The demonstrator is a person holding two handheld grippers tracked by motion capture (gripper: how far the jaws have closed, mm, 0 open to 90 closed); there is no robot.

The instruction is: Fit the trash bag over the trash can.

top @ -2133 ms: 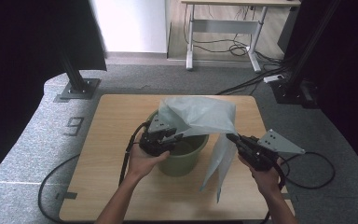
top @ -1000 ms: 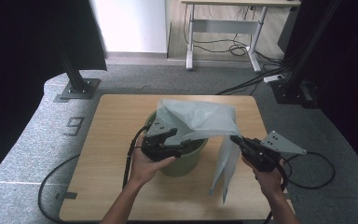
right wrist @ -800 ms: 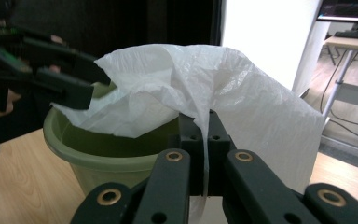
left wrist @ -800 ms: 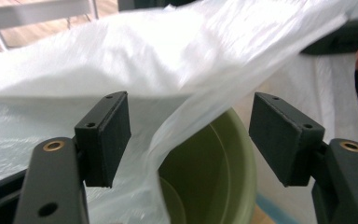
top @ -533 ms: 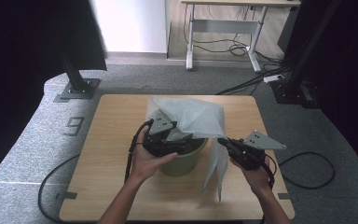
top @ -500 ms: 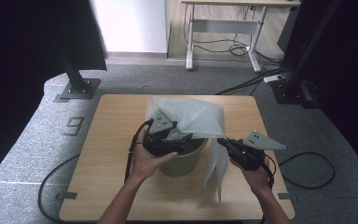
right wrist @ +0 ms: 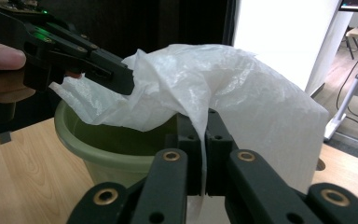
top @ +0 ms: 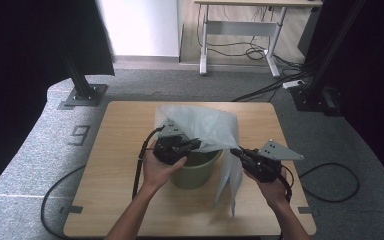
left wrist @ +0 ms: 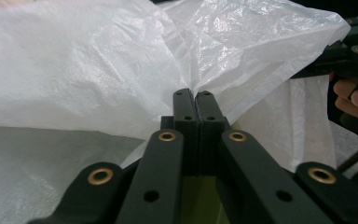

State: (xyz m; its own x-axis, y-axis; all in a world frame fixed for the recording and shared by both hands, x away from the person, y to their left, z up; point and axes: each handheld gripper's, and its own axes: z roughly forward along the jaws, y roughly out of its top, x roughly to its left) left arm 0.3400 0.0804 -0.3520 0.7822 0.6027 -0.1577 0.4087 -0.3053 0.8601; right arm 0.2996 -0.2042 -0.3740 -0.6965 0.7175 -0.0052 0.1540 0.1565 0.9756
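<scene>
Left gripper point(top: 192, 145) over green bucket point(top: 196, 167) rim, jaws pinching white plastic bag point(top: 205, 127). Right gripper point(top: 236, 153) beside bucket, level, jaws clamped on same bag.

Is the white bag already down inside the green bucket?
Not yet. The white bag drapes over the green bucket, pinched by both tools; the interior shows bare.

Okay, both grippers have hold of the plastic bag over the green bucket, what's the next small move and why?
Probably draw the two grippers apart to spread the bag's mouth. The left gripper and right gripper each have their jaws shut on the white bag, which sits bunched above the green bucket with one side hanging outside the rim. Opened wider, it could then go down over the rim.
</scene>
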